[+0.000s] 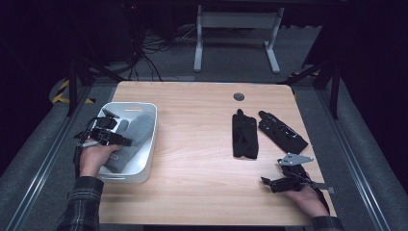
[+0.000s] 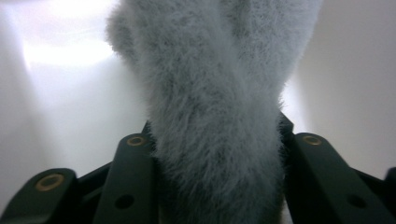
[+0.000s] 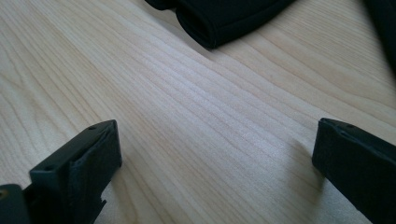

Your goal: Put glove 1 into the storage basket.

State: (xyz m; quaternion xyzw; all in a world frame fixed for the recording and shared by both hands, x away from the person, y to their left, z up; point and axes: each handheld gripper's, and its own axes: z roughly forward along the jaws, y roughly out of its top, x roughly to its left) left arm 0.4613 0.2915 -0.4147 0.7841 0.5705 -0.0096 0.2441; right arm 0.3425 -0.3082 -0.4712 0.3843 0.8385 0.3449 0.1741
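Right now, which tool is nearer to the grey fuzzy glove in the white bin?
The left. The left tool is over the white bin, with the grey fuzzy glove between its jaws. The right tool rests across the table, open, near the black gloves.

Two grey fuzzy gloves [image 1: 132, 137] lie in one white bin [image 1: 146, 166] at the left. Two black gloves [image 1: 245, 134] lie on the surface [image 1: 192, 144] at the right.

From above our side we look forward and down over the whole table [image 1: 202, 144], while 2 close cameras ride the tongs, sharing its white bin [image 1: 146, 159] and black glove [image 1: 244, 137].
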